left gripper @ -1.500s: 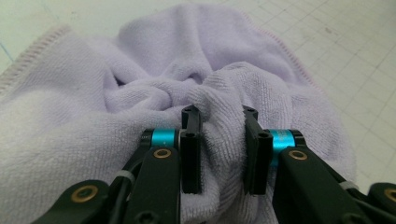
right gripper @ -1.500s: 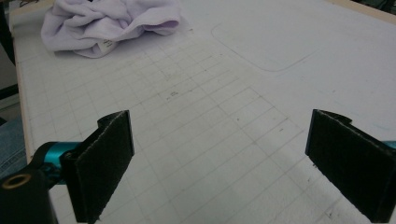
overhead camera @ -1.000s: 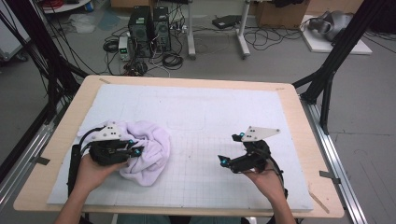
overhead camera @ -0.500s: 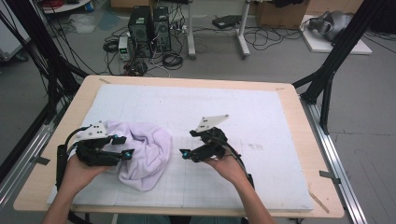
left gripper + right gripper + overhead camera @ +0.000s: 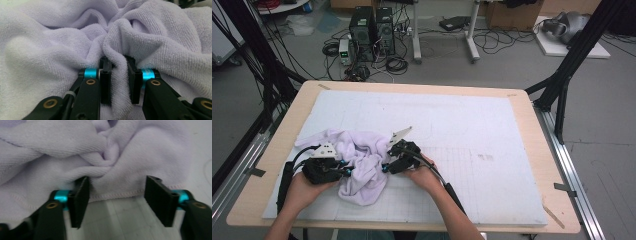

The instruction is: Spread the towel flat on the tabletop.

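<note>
Crumpled lilac towel [image 5: 362, 167] (soft terry, hemmed edge), one fold pinched in left gripper [image 5: 119, 82] jaws, right gripper [image 5: 120, 202] jaws apart, just closing.

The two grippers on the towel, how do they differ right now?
The left gripper is clamped on a fold of the lavender towel; the right gripper stands open, its jaws just closing toward the hemmed edge, with nothing pinched. In the high view, left sits at the towel's left side, right at its right. Both have black jaws.

towel [image 5: 362, 165] on mat [image 5: 472, 130], left of centre, near front edge
</note>
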`<action>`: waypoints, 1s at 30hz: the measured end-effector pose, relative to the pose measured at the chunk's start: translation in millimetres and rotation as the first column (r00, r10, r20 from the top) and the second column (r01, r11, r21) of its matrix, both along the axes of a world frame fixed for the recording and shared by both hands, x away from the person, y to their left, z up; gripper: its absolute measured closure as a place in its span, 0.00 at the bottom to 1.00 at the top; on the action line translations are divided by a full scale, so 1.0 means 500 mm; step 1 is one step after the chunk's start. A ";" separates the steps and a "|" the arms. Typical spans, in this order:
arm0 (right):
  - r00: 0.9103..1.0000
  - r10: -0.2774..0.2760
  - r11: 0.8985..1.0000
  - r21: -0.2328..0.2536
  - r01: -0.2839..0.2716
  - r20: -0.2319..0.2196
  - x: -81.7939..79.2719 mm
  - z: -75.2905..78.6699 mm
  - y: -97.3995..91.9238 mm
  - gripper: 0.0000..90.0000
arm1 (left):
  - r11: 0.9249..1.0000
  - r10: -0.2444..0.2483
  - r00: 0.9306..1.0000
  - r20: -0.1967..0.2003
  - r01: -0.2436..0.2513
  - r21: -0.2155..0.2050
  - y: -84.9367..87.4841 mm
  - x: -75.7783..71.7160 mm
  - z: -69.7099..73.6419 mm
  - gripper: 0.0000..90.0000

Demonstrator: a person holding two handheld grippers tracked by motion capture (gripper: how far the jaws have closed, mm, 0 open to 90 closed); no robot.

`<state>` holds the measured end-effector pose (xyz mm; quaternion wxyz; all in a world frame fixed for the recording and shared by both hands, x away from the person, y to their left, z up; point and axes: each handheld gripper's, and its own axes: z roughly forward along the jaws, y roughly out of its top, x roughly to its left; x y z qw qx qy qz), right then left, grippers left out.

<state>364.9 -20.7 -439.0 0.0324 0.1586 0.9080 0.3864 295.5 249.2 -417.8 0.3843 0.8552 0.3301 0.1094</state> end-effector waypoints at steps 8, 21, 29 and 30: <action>0.998 0.036 0.999 -0.007 -0.036 0.043 -0.002 0.014 -0.015 0.97 | 0.999 0.021 1.000 0.006 -0.021 -0.034 -0.002 0.003 0.011 0.92; 0.990 -0.089 0.991 0.111 0.077 0.108 -0.021 0.126 -0.215 0.98 | 0.997 -0.013 0.996 0.084 0.019 -0.075 -0.068 0.018 0.075 0.93; 0.975 -0.172 0.977 0.153 0.150 0.143 -0.052 0.202 -0.346 0.97 | 0.989 -0.077 0.986 0.151 0.095 -0.114 -0.148 0.026 0.131 0.94; 0.970 -0.192 0.973 0.155 0.170 0.147 -0.065 0.217 -0.376 0.97 | 0.987 -0.088 0.983 0.159 0.108 -0.121 -0.157 0.025 0.137 0.94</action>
